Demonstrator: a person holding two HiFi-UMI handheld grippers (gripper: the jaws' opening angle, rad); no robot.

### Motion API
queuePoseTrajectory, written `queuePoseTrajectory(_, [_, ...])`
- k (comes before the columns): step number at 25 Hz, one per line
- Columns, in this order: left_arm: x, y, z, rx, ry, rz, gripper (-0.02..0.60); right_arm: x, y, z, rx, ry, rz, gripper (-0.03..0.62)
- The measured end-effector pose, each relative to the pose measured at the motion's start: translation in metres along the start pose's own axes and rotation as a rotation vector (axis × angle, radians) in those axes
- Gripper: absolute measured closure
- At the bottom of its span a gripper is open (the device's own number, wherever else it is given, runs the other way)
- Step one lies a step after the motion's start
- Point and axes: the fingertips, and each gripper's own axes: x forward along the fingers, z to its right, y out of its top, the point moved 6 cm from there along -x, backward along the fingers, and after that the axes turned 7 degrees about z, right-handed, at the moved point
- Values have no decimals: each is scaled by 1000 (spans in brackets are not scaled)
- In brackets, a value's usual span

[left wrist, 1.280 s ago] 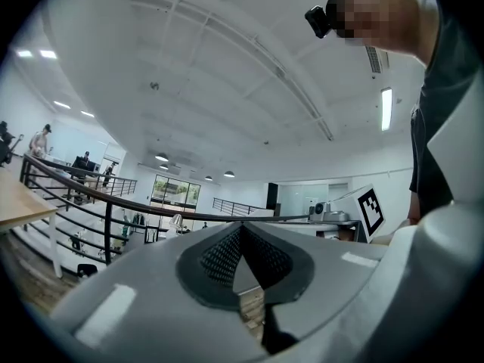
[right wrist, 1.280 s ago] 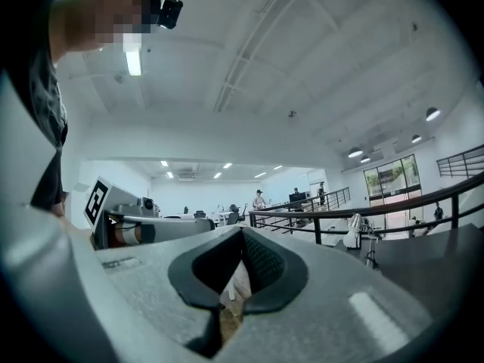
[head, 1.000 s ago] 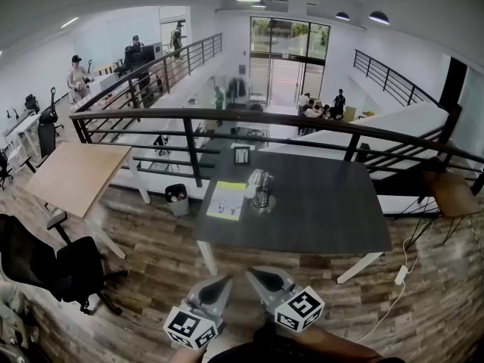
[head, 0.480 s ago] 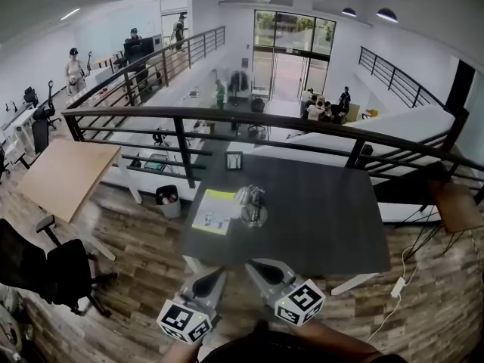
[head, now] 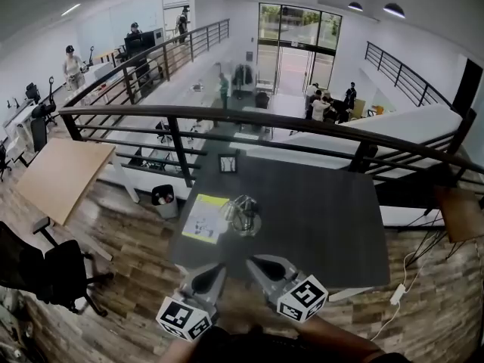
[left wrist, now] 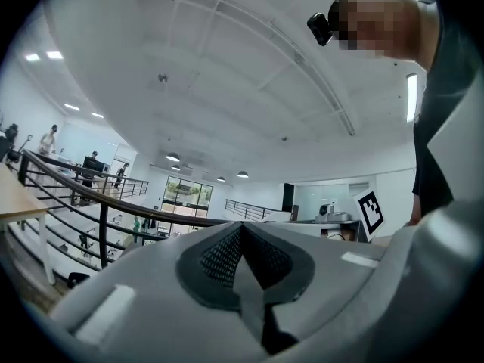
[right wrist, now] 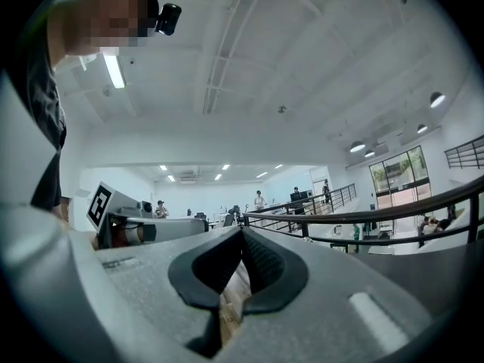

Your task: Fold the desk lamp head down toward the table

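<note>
Two grippers, both clenched and both empty, nothing pinched in either one. The left gripper (head: 215,272) and the right gripper (head: 258,264) sit side by side low in the head view. They point level at the table (head: 325,225) and are just short of its near edge, with wood floor (head: 136,278) under them. In each gripper view the dark ribbed pads meet at the tip and there's only open room past them. Each one also catches the other's marker cube off to the side.

The lamp (head: 242,214) is on the table's left half, closer to the near edge than the far one. It's a silvery thing on a round base. It's blurry from here, so I honestly can't tell how its head is angled. Neither gripper is touching it; there's a clear stretch of dark tabletop between them and the lamp.

Just left of the lamp lies a paper (head: 203,218), yellow along the top and white below, flat on the table. A small dark frame (head: 228,163) stands at the far edge, right up by the railing (head: 302,123) that runs behind the table.

Off to the left there's a tilted wooden desk (head: 57,176), a black chair (head: 45,267) nearer the camera, and a bin (head: 162,199) on the floor by the table's left corner. Beyond the railing it drops to a lower level with some people around.
</note>
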Motion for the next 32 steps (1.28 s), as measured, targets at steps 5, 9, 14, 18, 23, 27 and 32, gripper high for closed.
queuePoseTrajectory(5, [22,2,-16,-23,-9,-10,580,11,4,17,17,-7,-28,591])
queuePoseTrajectory(9, [38,-1,-33,-41,-37,-23,580,21,2,31,21,-38,-33,591])
queuePoseTrajectory(14, [61,4,-61,-39,-94,-41,580,43,-1,45,22,-74,-52,591])
queuePoseTrajectory(18, [76,8,-89,-48,-153,-51,580,65,-4,58,12,-137,-49,591])
queuePoseTrajectory(23, [90,16,-133,-79,-241,-63,580,102,-4,65,-12,-223,-50,591])
queuePoseTrajectory(27, [93,20,-158,-92,-321,-71,580,120,-10,74,-18,-316,-48,591])
queuePoseTrajectory(32, [97,27,-183,-109,-395,-97,580,138,-18,78,-19,-403,-76,528])
